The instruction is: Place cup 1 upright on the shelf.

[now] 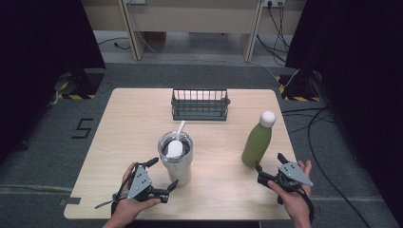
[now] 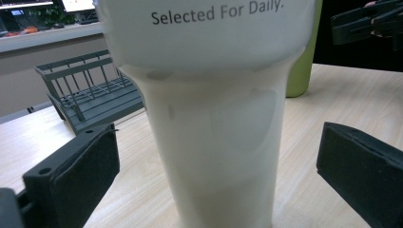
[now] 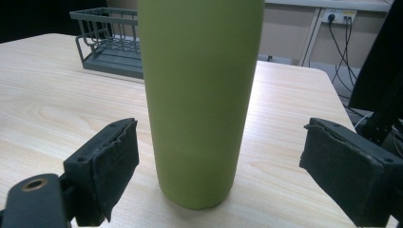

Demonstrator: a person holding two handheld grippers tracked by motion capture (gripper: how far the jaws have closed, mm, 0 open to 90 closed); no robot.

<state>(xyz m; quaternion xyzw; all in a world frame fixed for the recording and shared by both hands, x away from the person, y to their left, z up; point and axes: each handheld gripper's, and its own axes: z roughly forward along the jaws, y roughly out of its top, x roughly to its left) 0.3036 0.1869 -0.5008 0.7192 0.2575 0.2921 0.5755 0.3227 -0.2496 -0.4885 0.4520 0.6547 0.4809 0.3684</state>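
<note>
Your left gripper [image 1: 162,175] stands spread around the base of the white tumbler with a straw lid [image 1: 176,159] at the table's near middle, pads clear of it. Your right gripper [image 1: 269,165] is spread too, just short of the tall green bottle with a white cap [image 1: 257,142] at the near right.

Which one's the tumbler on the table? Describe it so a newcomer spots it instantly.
On the light wooden table, look at the near middle, in front of the grey wire rack. The tumbler is the white cup with a clear lid and a white straw; the green bottle to its right is capped and slimmer.
</note>
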